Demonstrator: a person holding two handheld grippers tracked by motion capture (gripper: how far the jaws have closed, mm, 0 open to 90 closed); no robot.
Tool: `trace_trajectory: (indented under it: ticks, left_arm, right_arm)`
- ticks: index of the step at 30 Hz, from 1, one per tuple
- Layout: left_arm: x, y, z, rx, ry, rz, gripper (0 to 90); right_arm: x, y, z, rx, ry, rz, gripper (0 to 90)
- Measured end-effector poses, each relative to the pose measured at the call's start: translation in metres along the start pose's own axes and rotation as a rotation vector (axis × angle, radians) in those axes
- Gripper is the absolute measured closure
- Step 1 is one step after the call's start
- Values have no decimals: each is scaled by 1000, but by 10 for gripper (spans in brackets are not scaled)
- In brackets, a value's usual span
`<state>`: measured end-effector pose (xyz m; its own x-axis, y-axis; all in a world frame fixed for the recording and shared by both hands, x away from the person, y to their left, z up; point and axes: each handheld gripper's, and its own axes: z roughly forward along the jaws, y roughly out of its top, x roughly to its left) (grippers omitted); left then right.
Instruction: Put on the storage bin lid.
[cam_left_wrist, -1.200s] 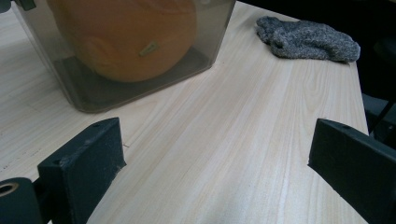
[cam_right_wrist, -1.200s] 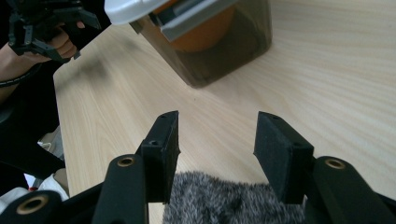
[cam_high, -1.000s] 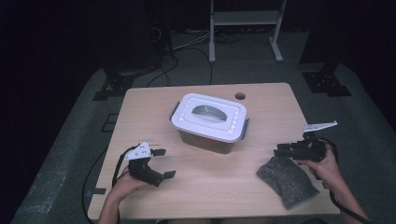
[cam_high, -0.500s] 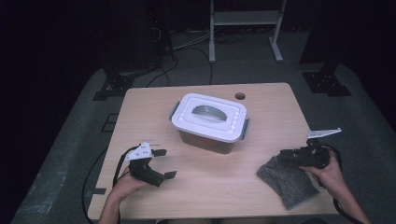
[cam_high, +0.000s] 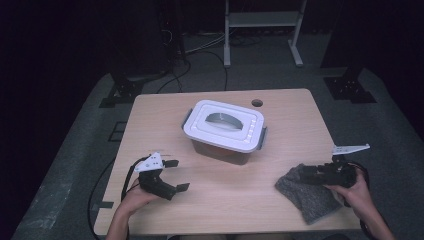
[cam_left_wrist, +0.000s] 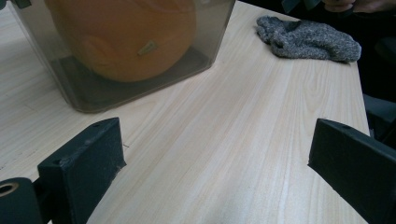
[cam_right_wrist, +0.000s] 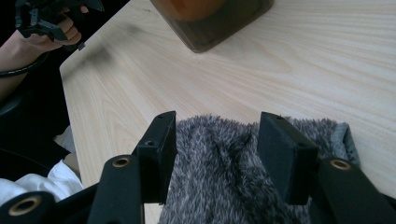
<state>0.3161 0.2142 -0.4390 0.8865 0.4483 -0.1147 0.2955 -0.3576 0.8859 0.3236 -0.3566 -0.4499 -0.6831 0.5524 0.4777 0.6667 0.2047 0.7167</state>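
The grey cloth (cam_right_wrist: 243, 172) lies on the table (cam_high: 280, 165) at its right front corner, bunched between the right gripper (cam_right_wrist: 217, 154) and its parted jaws. The left gripper (cam_high: 170, 175) hovers released, well apart, near the box (cam_high: 222, 131).

Pretty dark room overall, black walls. Light wood counter (cam_high: 280, 200) with a round cable hole (cam_high: 257, 103) near the far edge, sitting on grey carpet (cam_high: 75, 165). Behind it a white metal stand (cam_high: 262, 30), some cables (cam_high: 200, 47) on the floor, and black stand feet (cam_high: 125, 90) either side.
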Motion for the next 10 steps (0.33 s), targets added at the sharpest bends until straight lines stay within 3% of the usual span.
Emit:
trace_trajectory:
  ticks: [10]
  left_arm:
    - [1,-1,0,-3,13,-4,27]
  right_arm:
    - [2,-8,0,-15,17,0,434]
